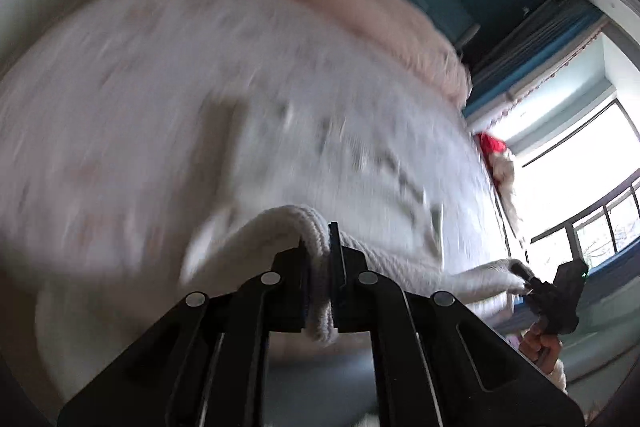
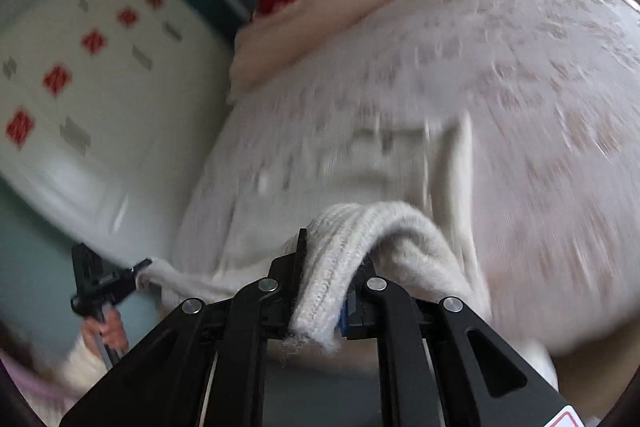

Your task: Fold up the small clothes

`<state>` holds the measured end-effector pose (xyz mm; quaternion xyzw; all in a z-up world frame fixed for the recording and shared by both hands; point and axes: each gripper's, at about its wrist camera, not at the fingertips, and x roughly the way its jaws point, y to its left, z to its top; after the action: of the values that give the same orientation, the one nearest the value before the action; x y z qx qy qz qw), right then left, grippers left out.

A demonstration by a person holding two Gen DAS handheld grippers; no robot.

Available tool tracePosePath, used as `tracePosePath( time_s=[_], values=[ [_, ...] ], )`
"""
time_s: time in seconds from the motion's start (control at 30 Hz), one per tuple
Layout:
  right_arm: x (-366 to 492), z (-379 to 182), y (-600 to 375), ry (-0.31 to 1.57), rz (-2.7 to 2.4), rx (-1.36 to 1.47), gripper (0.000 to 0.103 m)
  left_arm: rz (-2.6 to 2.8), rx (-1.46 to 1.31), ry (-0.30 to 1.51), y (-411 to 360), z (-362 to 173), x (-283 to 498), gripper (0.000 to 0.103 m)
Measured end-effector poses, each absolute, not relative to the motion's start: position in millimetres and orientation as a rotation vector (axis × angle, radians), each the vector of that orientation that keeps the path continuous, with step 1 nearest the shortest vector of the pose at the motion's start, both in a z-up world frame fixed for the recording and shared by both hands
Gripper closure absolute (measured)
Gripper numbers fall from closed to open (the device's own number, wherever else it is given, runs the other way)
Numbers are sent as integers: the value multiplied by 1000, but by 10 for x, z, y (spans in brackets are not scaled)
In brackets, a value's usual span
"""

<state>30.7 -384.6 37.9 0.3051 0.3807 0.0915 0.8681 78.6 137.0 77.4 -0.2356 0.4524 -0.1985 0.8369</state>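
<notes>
Both tools (image 1: 322, 255) (image 2: 332, 267) pinch the white knit garment's (image 1: 280, 131) ribbed edge.

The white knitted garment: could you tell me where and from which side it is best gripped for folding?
Grip the white knitted garment at its thick ribbed edge, one corner in each hand-held gripper, coming from the near side. The rib is firm and bunches well between the pads; both are clamped there now.

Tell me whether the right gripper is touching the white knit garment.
Touching. The right wrist view shows the right gripper with its jaws clamped on the ribbed edge of the white knit garment, which passes between them and hangs out below.
</notes>
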Motion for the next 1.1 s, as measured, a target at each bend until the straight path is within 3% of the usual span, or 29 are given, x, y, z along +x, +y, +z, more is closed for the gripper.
tracePosePath(
  time_s=[0.1,0.13,0.2,0.23,0.27,0.3,0.33,0.37,0.47,0.6,0.63,0.67,0.7,0.73,0.77,0.8,0.97,1.0,1.03,1.07,1.1],
  values=[
    [967,-137,-4008,827,94,649,74,-348,-436,907,1120,475,1590,81],
    [1073,-264,-4022,847,53,639,71,-325,-443,921,1091,356,1722,65],
    [1226,-455,-4024,876,-37,638,69,-240,-486,987,1124,43,1966,62],
    [1206,-445,-4054,860,-41,643,63,-238,-509,1000,1154,-26,1976,62],
    [1153,-422,-4067,823,-55,637,42,-241,-528,1002,1190,-79,1967,57],
    [1072,-409,-4081,793,-85,627,31,-244,-524,993,1220,-104,1948,49],
    [976,-404,-4098,757,-107,617,31,-238,-507,980,1224,-110,1894,31],
    [948,-410,-4096,752,-107,612,31,-232,-484,963,1228,-111,1871,23],
    [1060,-559,-4115,850,-110,576,31,-261,-399,961,1065,-195,1905,22],
    [1308,-732,-4085,912,-159,545,31,-263,-350,1079,838,-487,2199,27],
    [1376,-782,-4072,923,-183,527,31,-249,-349,1107,806,-566,2266,44],
    [1426,-804,-4056,933,-194,511,36,-242,-344,1129,780,-626,2313,70],
    [1489,-843,-4025,956,-201,484,63,-240,-339,1148,764,-660,2327,82],
    [1528,-867,-4008,977,-207,462,81,-263,-343,1160,747,-667,2336,93],
    [1550,-851,-3980,995,-212,431,92,-268,-334,1146,744,-610,2315,94],
    [1531,-788,-3973,982,-200,432,95,-278,-317,1119,746,-509,2283,94],
    [1385,-64,-3959,789,-110,424,97,-358,-339,985,823,174,2221,95],
    [1399,33,-3942,767,-109,398,89,-363,-329,970,803,253,2228,95],
    [1463,67,-3948,771,-98,386,74,-370,-306,962,772,326,2273,95],
    [1542,14,-3967,802,-92,385,31,-371,-292,970,746,317,2317,95],
    [1626,-104,-3982,835,-103,376,16,-368,-287,984,729,271,2372,95]
  ],
)
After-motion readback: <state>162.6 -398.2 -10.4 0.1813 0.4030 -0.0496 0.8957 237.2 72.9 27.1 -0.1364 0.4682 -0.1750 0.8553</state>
